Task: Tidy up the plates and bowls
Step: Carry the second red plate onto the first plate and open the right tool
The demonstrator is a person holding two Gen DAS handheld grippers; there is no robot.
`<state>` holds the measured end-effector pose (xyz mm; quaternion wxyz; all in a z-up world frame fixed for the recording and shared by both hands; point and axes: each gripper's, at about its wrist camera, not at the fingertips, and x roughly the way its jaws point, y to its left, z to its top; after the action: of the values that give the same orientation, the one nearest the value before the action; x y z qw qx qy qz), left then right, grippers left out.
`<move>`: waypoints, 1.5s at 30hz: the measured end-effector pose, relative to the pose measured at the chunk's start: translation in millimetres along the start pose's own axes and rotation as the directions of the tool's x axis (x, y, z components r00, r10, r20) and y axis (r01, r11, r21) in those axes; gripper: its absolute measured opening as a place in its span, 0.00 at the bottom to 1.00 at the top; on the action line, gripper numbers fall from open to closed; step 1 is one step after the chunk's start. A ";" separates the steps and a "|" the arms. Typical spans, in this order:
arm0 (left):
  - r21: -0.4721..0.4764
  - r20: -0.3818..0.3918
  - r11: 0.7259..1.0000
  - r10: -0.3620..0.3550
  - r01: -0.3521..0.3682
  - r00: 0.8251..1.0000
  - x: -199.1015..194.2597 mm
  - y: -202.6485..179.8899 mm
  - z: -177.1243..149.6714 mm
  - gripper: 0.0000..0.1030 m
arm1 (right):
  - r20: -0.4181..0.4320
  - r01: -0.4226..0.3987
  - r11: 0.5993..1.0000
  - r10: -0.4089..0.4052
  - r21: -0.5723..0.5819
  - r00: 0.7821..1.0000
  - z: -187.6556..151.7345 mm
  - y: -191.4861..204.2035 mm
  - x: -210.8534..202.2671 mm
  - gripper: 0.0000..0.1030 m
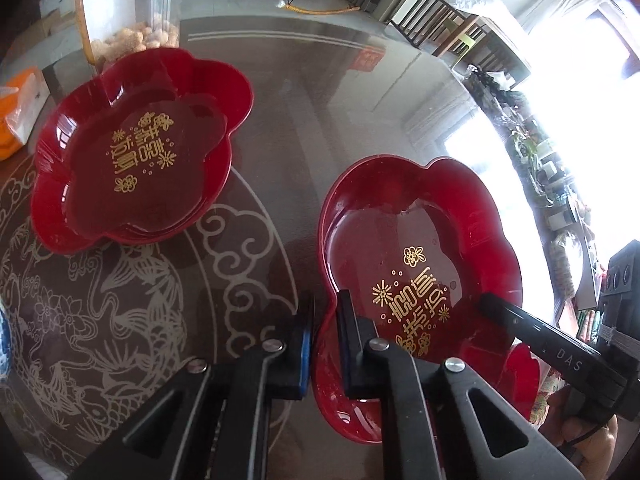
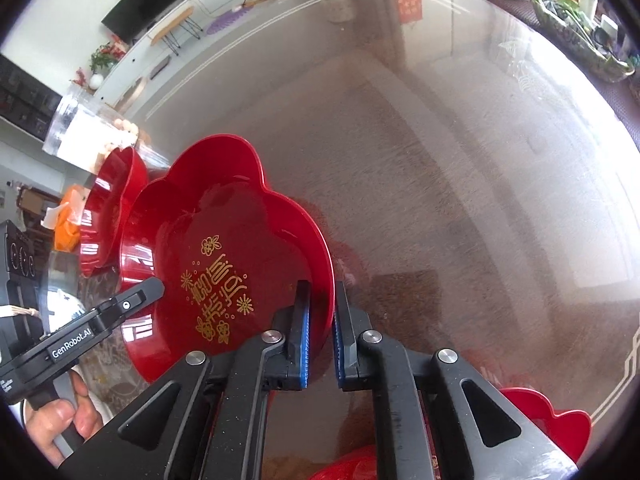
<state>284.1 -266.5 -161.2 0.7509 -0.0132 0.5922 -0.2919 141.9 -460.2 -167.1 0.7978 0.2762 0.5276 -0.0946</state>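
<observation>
A red flower-shaped plate with gold characters is gripped from both sides over the glass table. My left gripper is shut on its left rim. My right gripper is shut on its right rim; the same plate fills the left of the right wrist view. A stack of matching red plates sits on the table to the far left and shows edge-on in the right wrist view. The other gripper's finger shows in each view.
A clear jar of puffed snacks stands behind the stack. An orange packet lies at the far left. Another red plate lies near the table's front edge. The patterned glass table stretches away to the right.
</observation>
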 end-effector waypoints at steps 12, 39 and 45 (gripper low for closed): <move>0.162 -0.007 0.981 -0.107 0.107 0.994 -62.8 -102.3 -91.7 0.11 | 0.057 0.044 0.999 -0.042 -0.020 0.997 -56.5 -38.3 -117.0 0.09; 0.340 -0.069 0.931 0.166 -0.133 0.984 -13.1 -145.6 -150.1 0.12 | 0.010 0.240 0.968 -0.242 0.078 0.970 -102.9 -111.6 -115.5 0.64; 0.349 -0.052 0.925 0.180 -0.151 0.982 -24.9 -139.8 -152.1 0.12 | 0.074 0.239 0.971 -0.240 0.010 0.968 -92.0 -92.1 -111.7 0.64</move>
<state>85.4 -321.5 -133.5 0.7384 0.1803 0.5618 -0.3266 -19.0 -502.5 -125.4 0.7996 0.2072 0.5267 -0.2008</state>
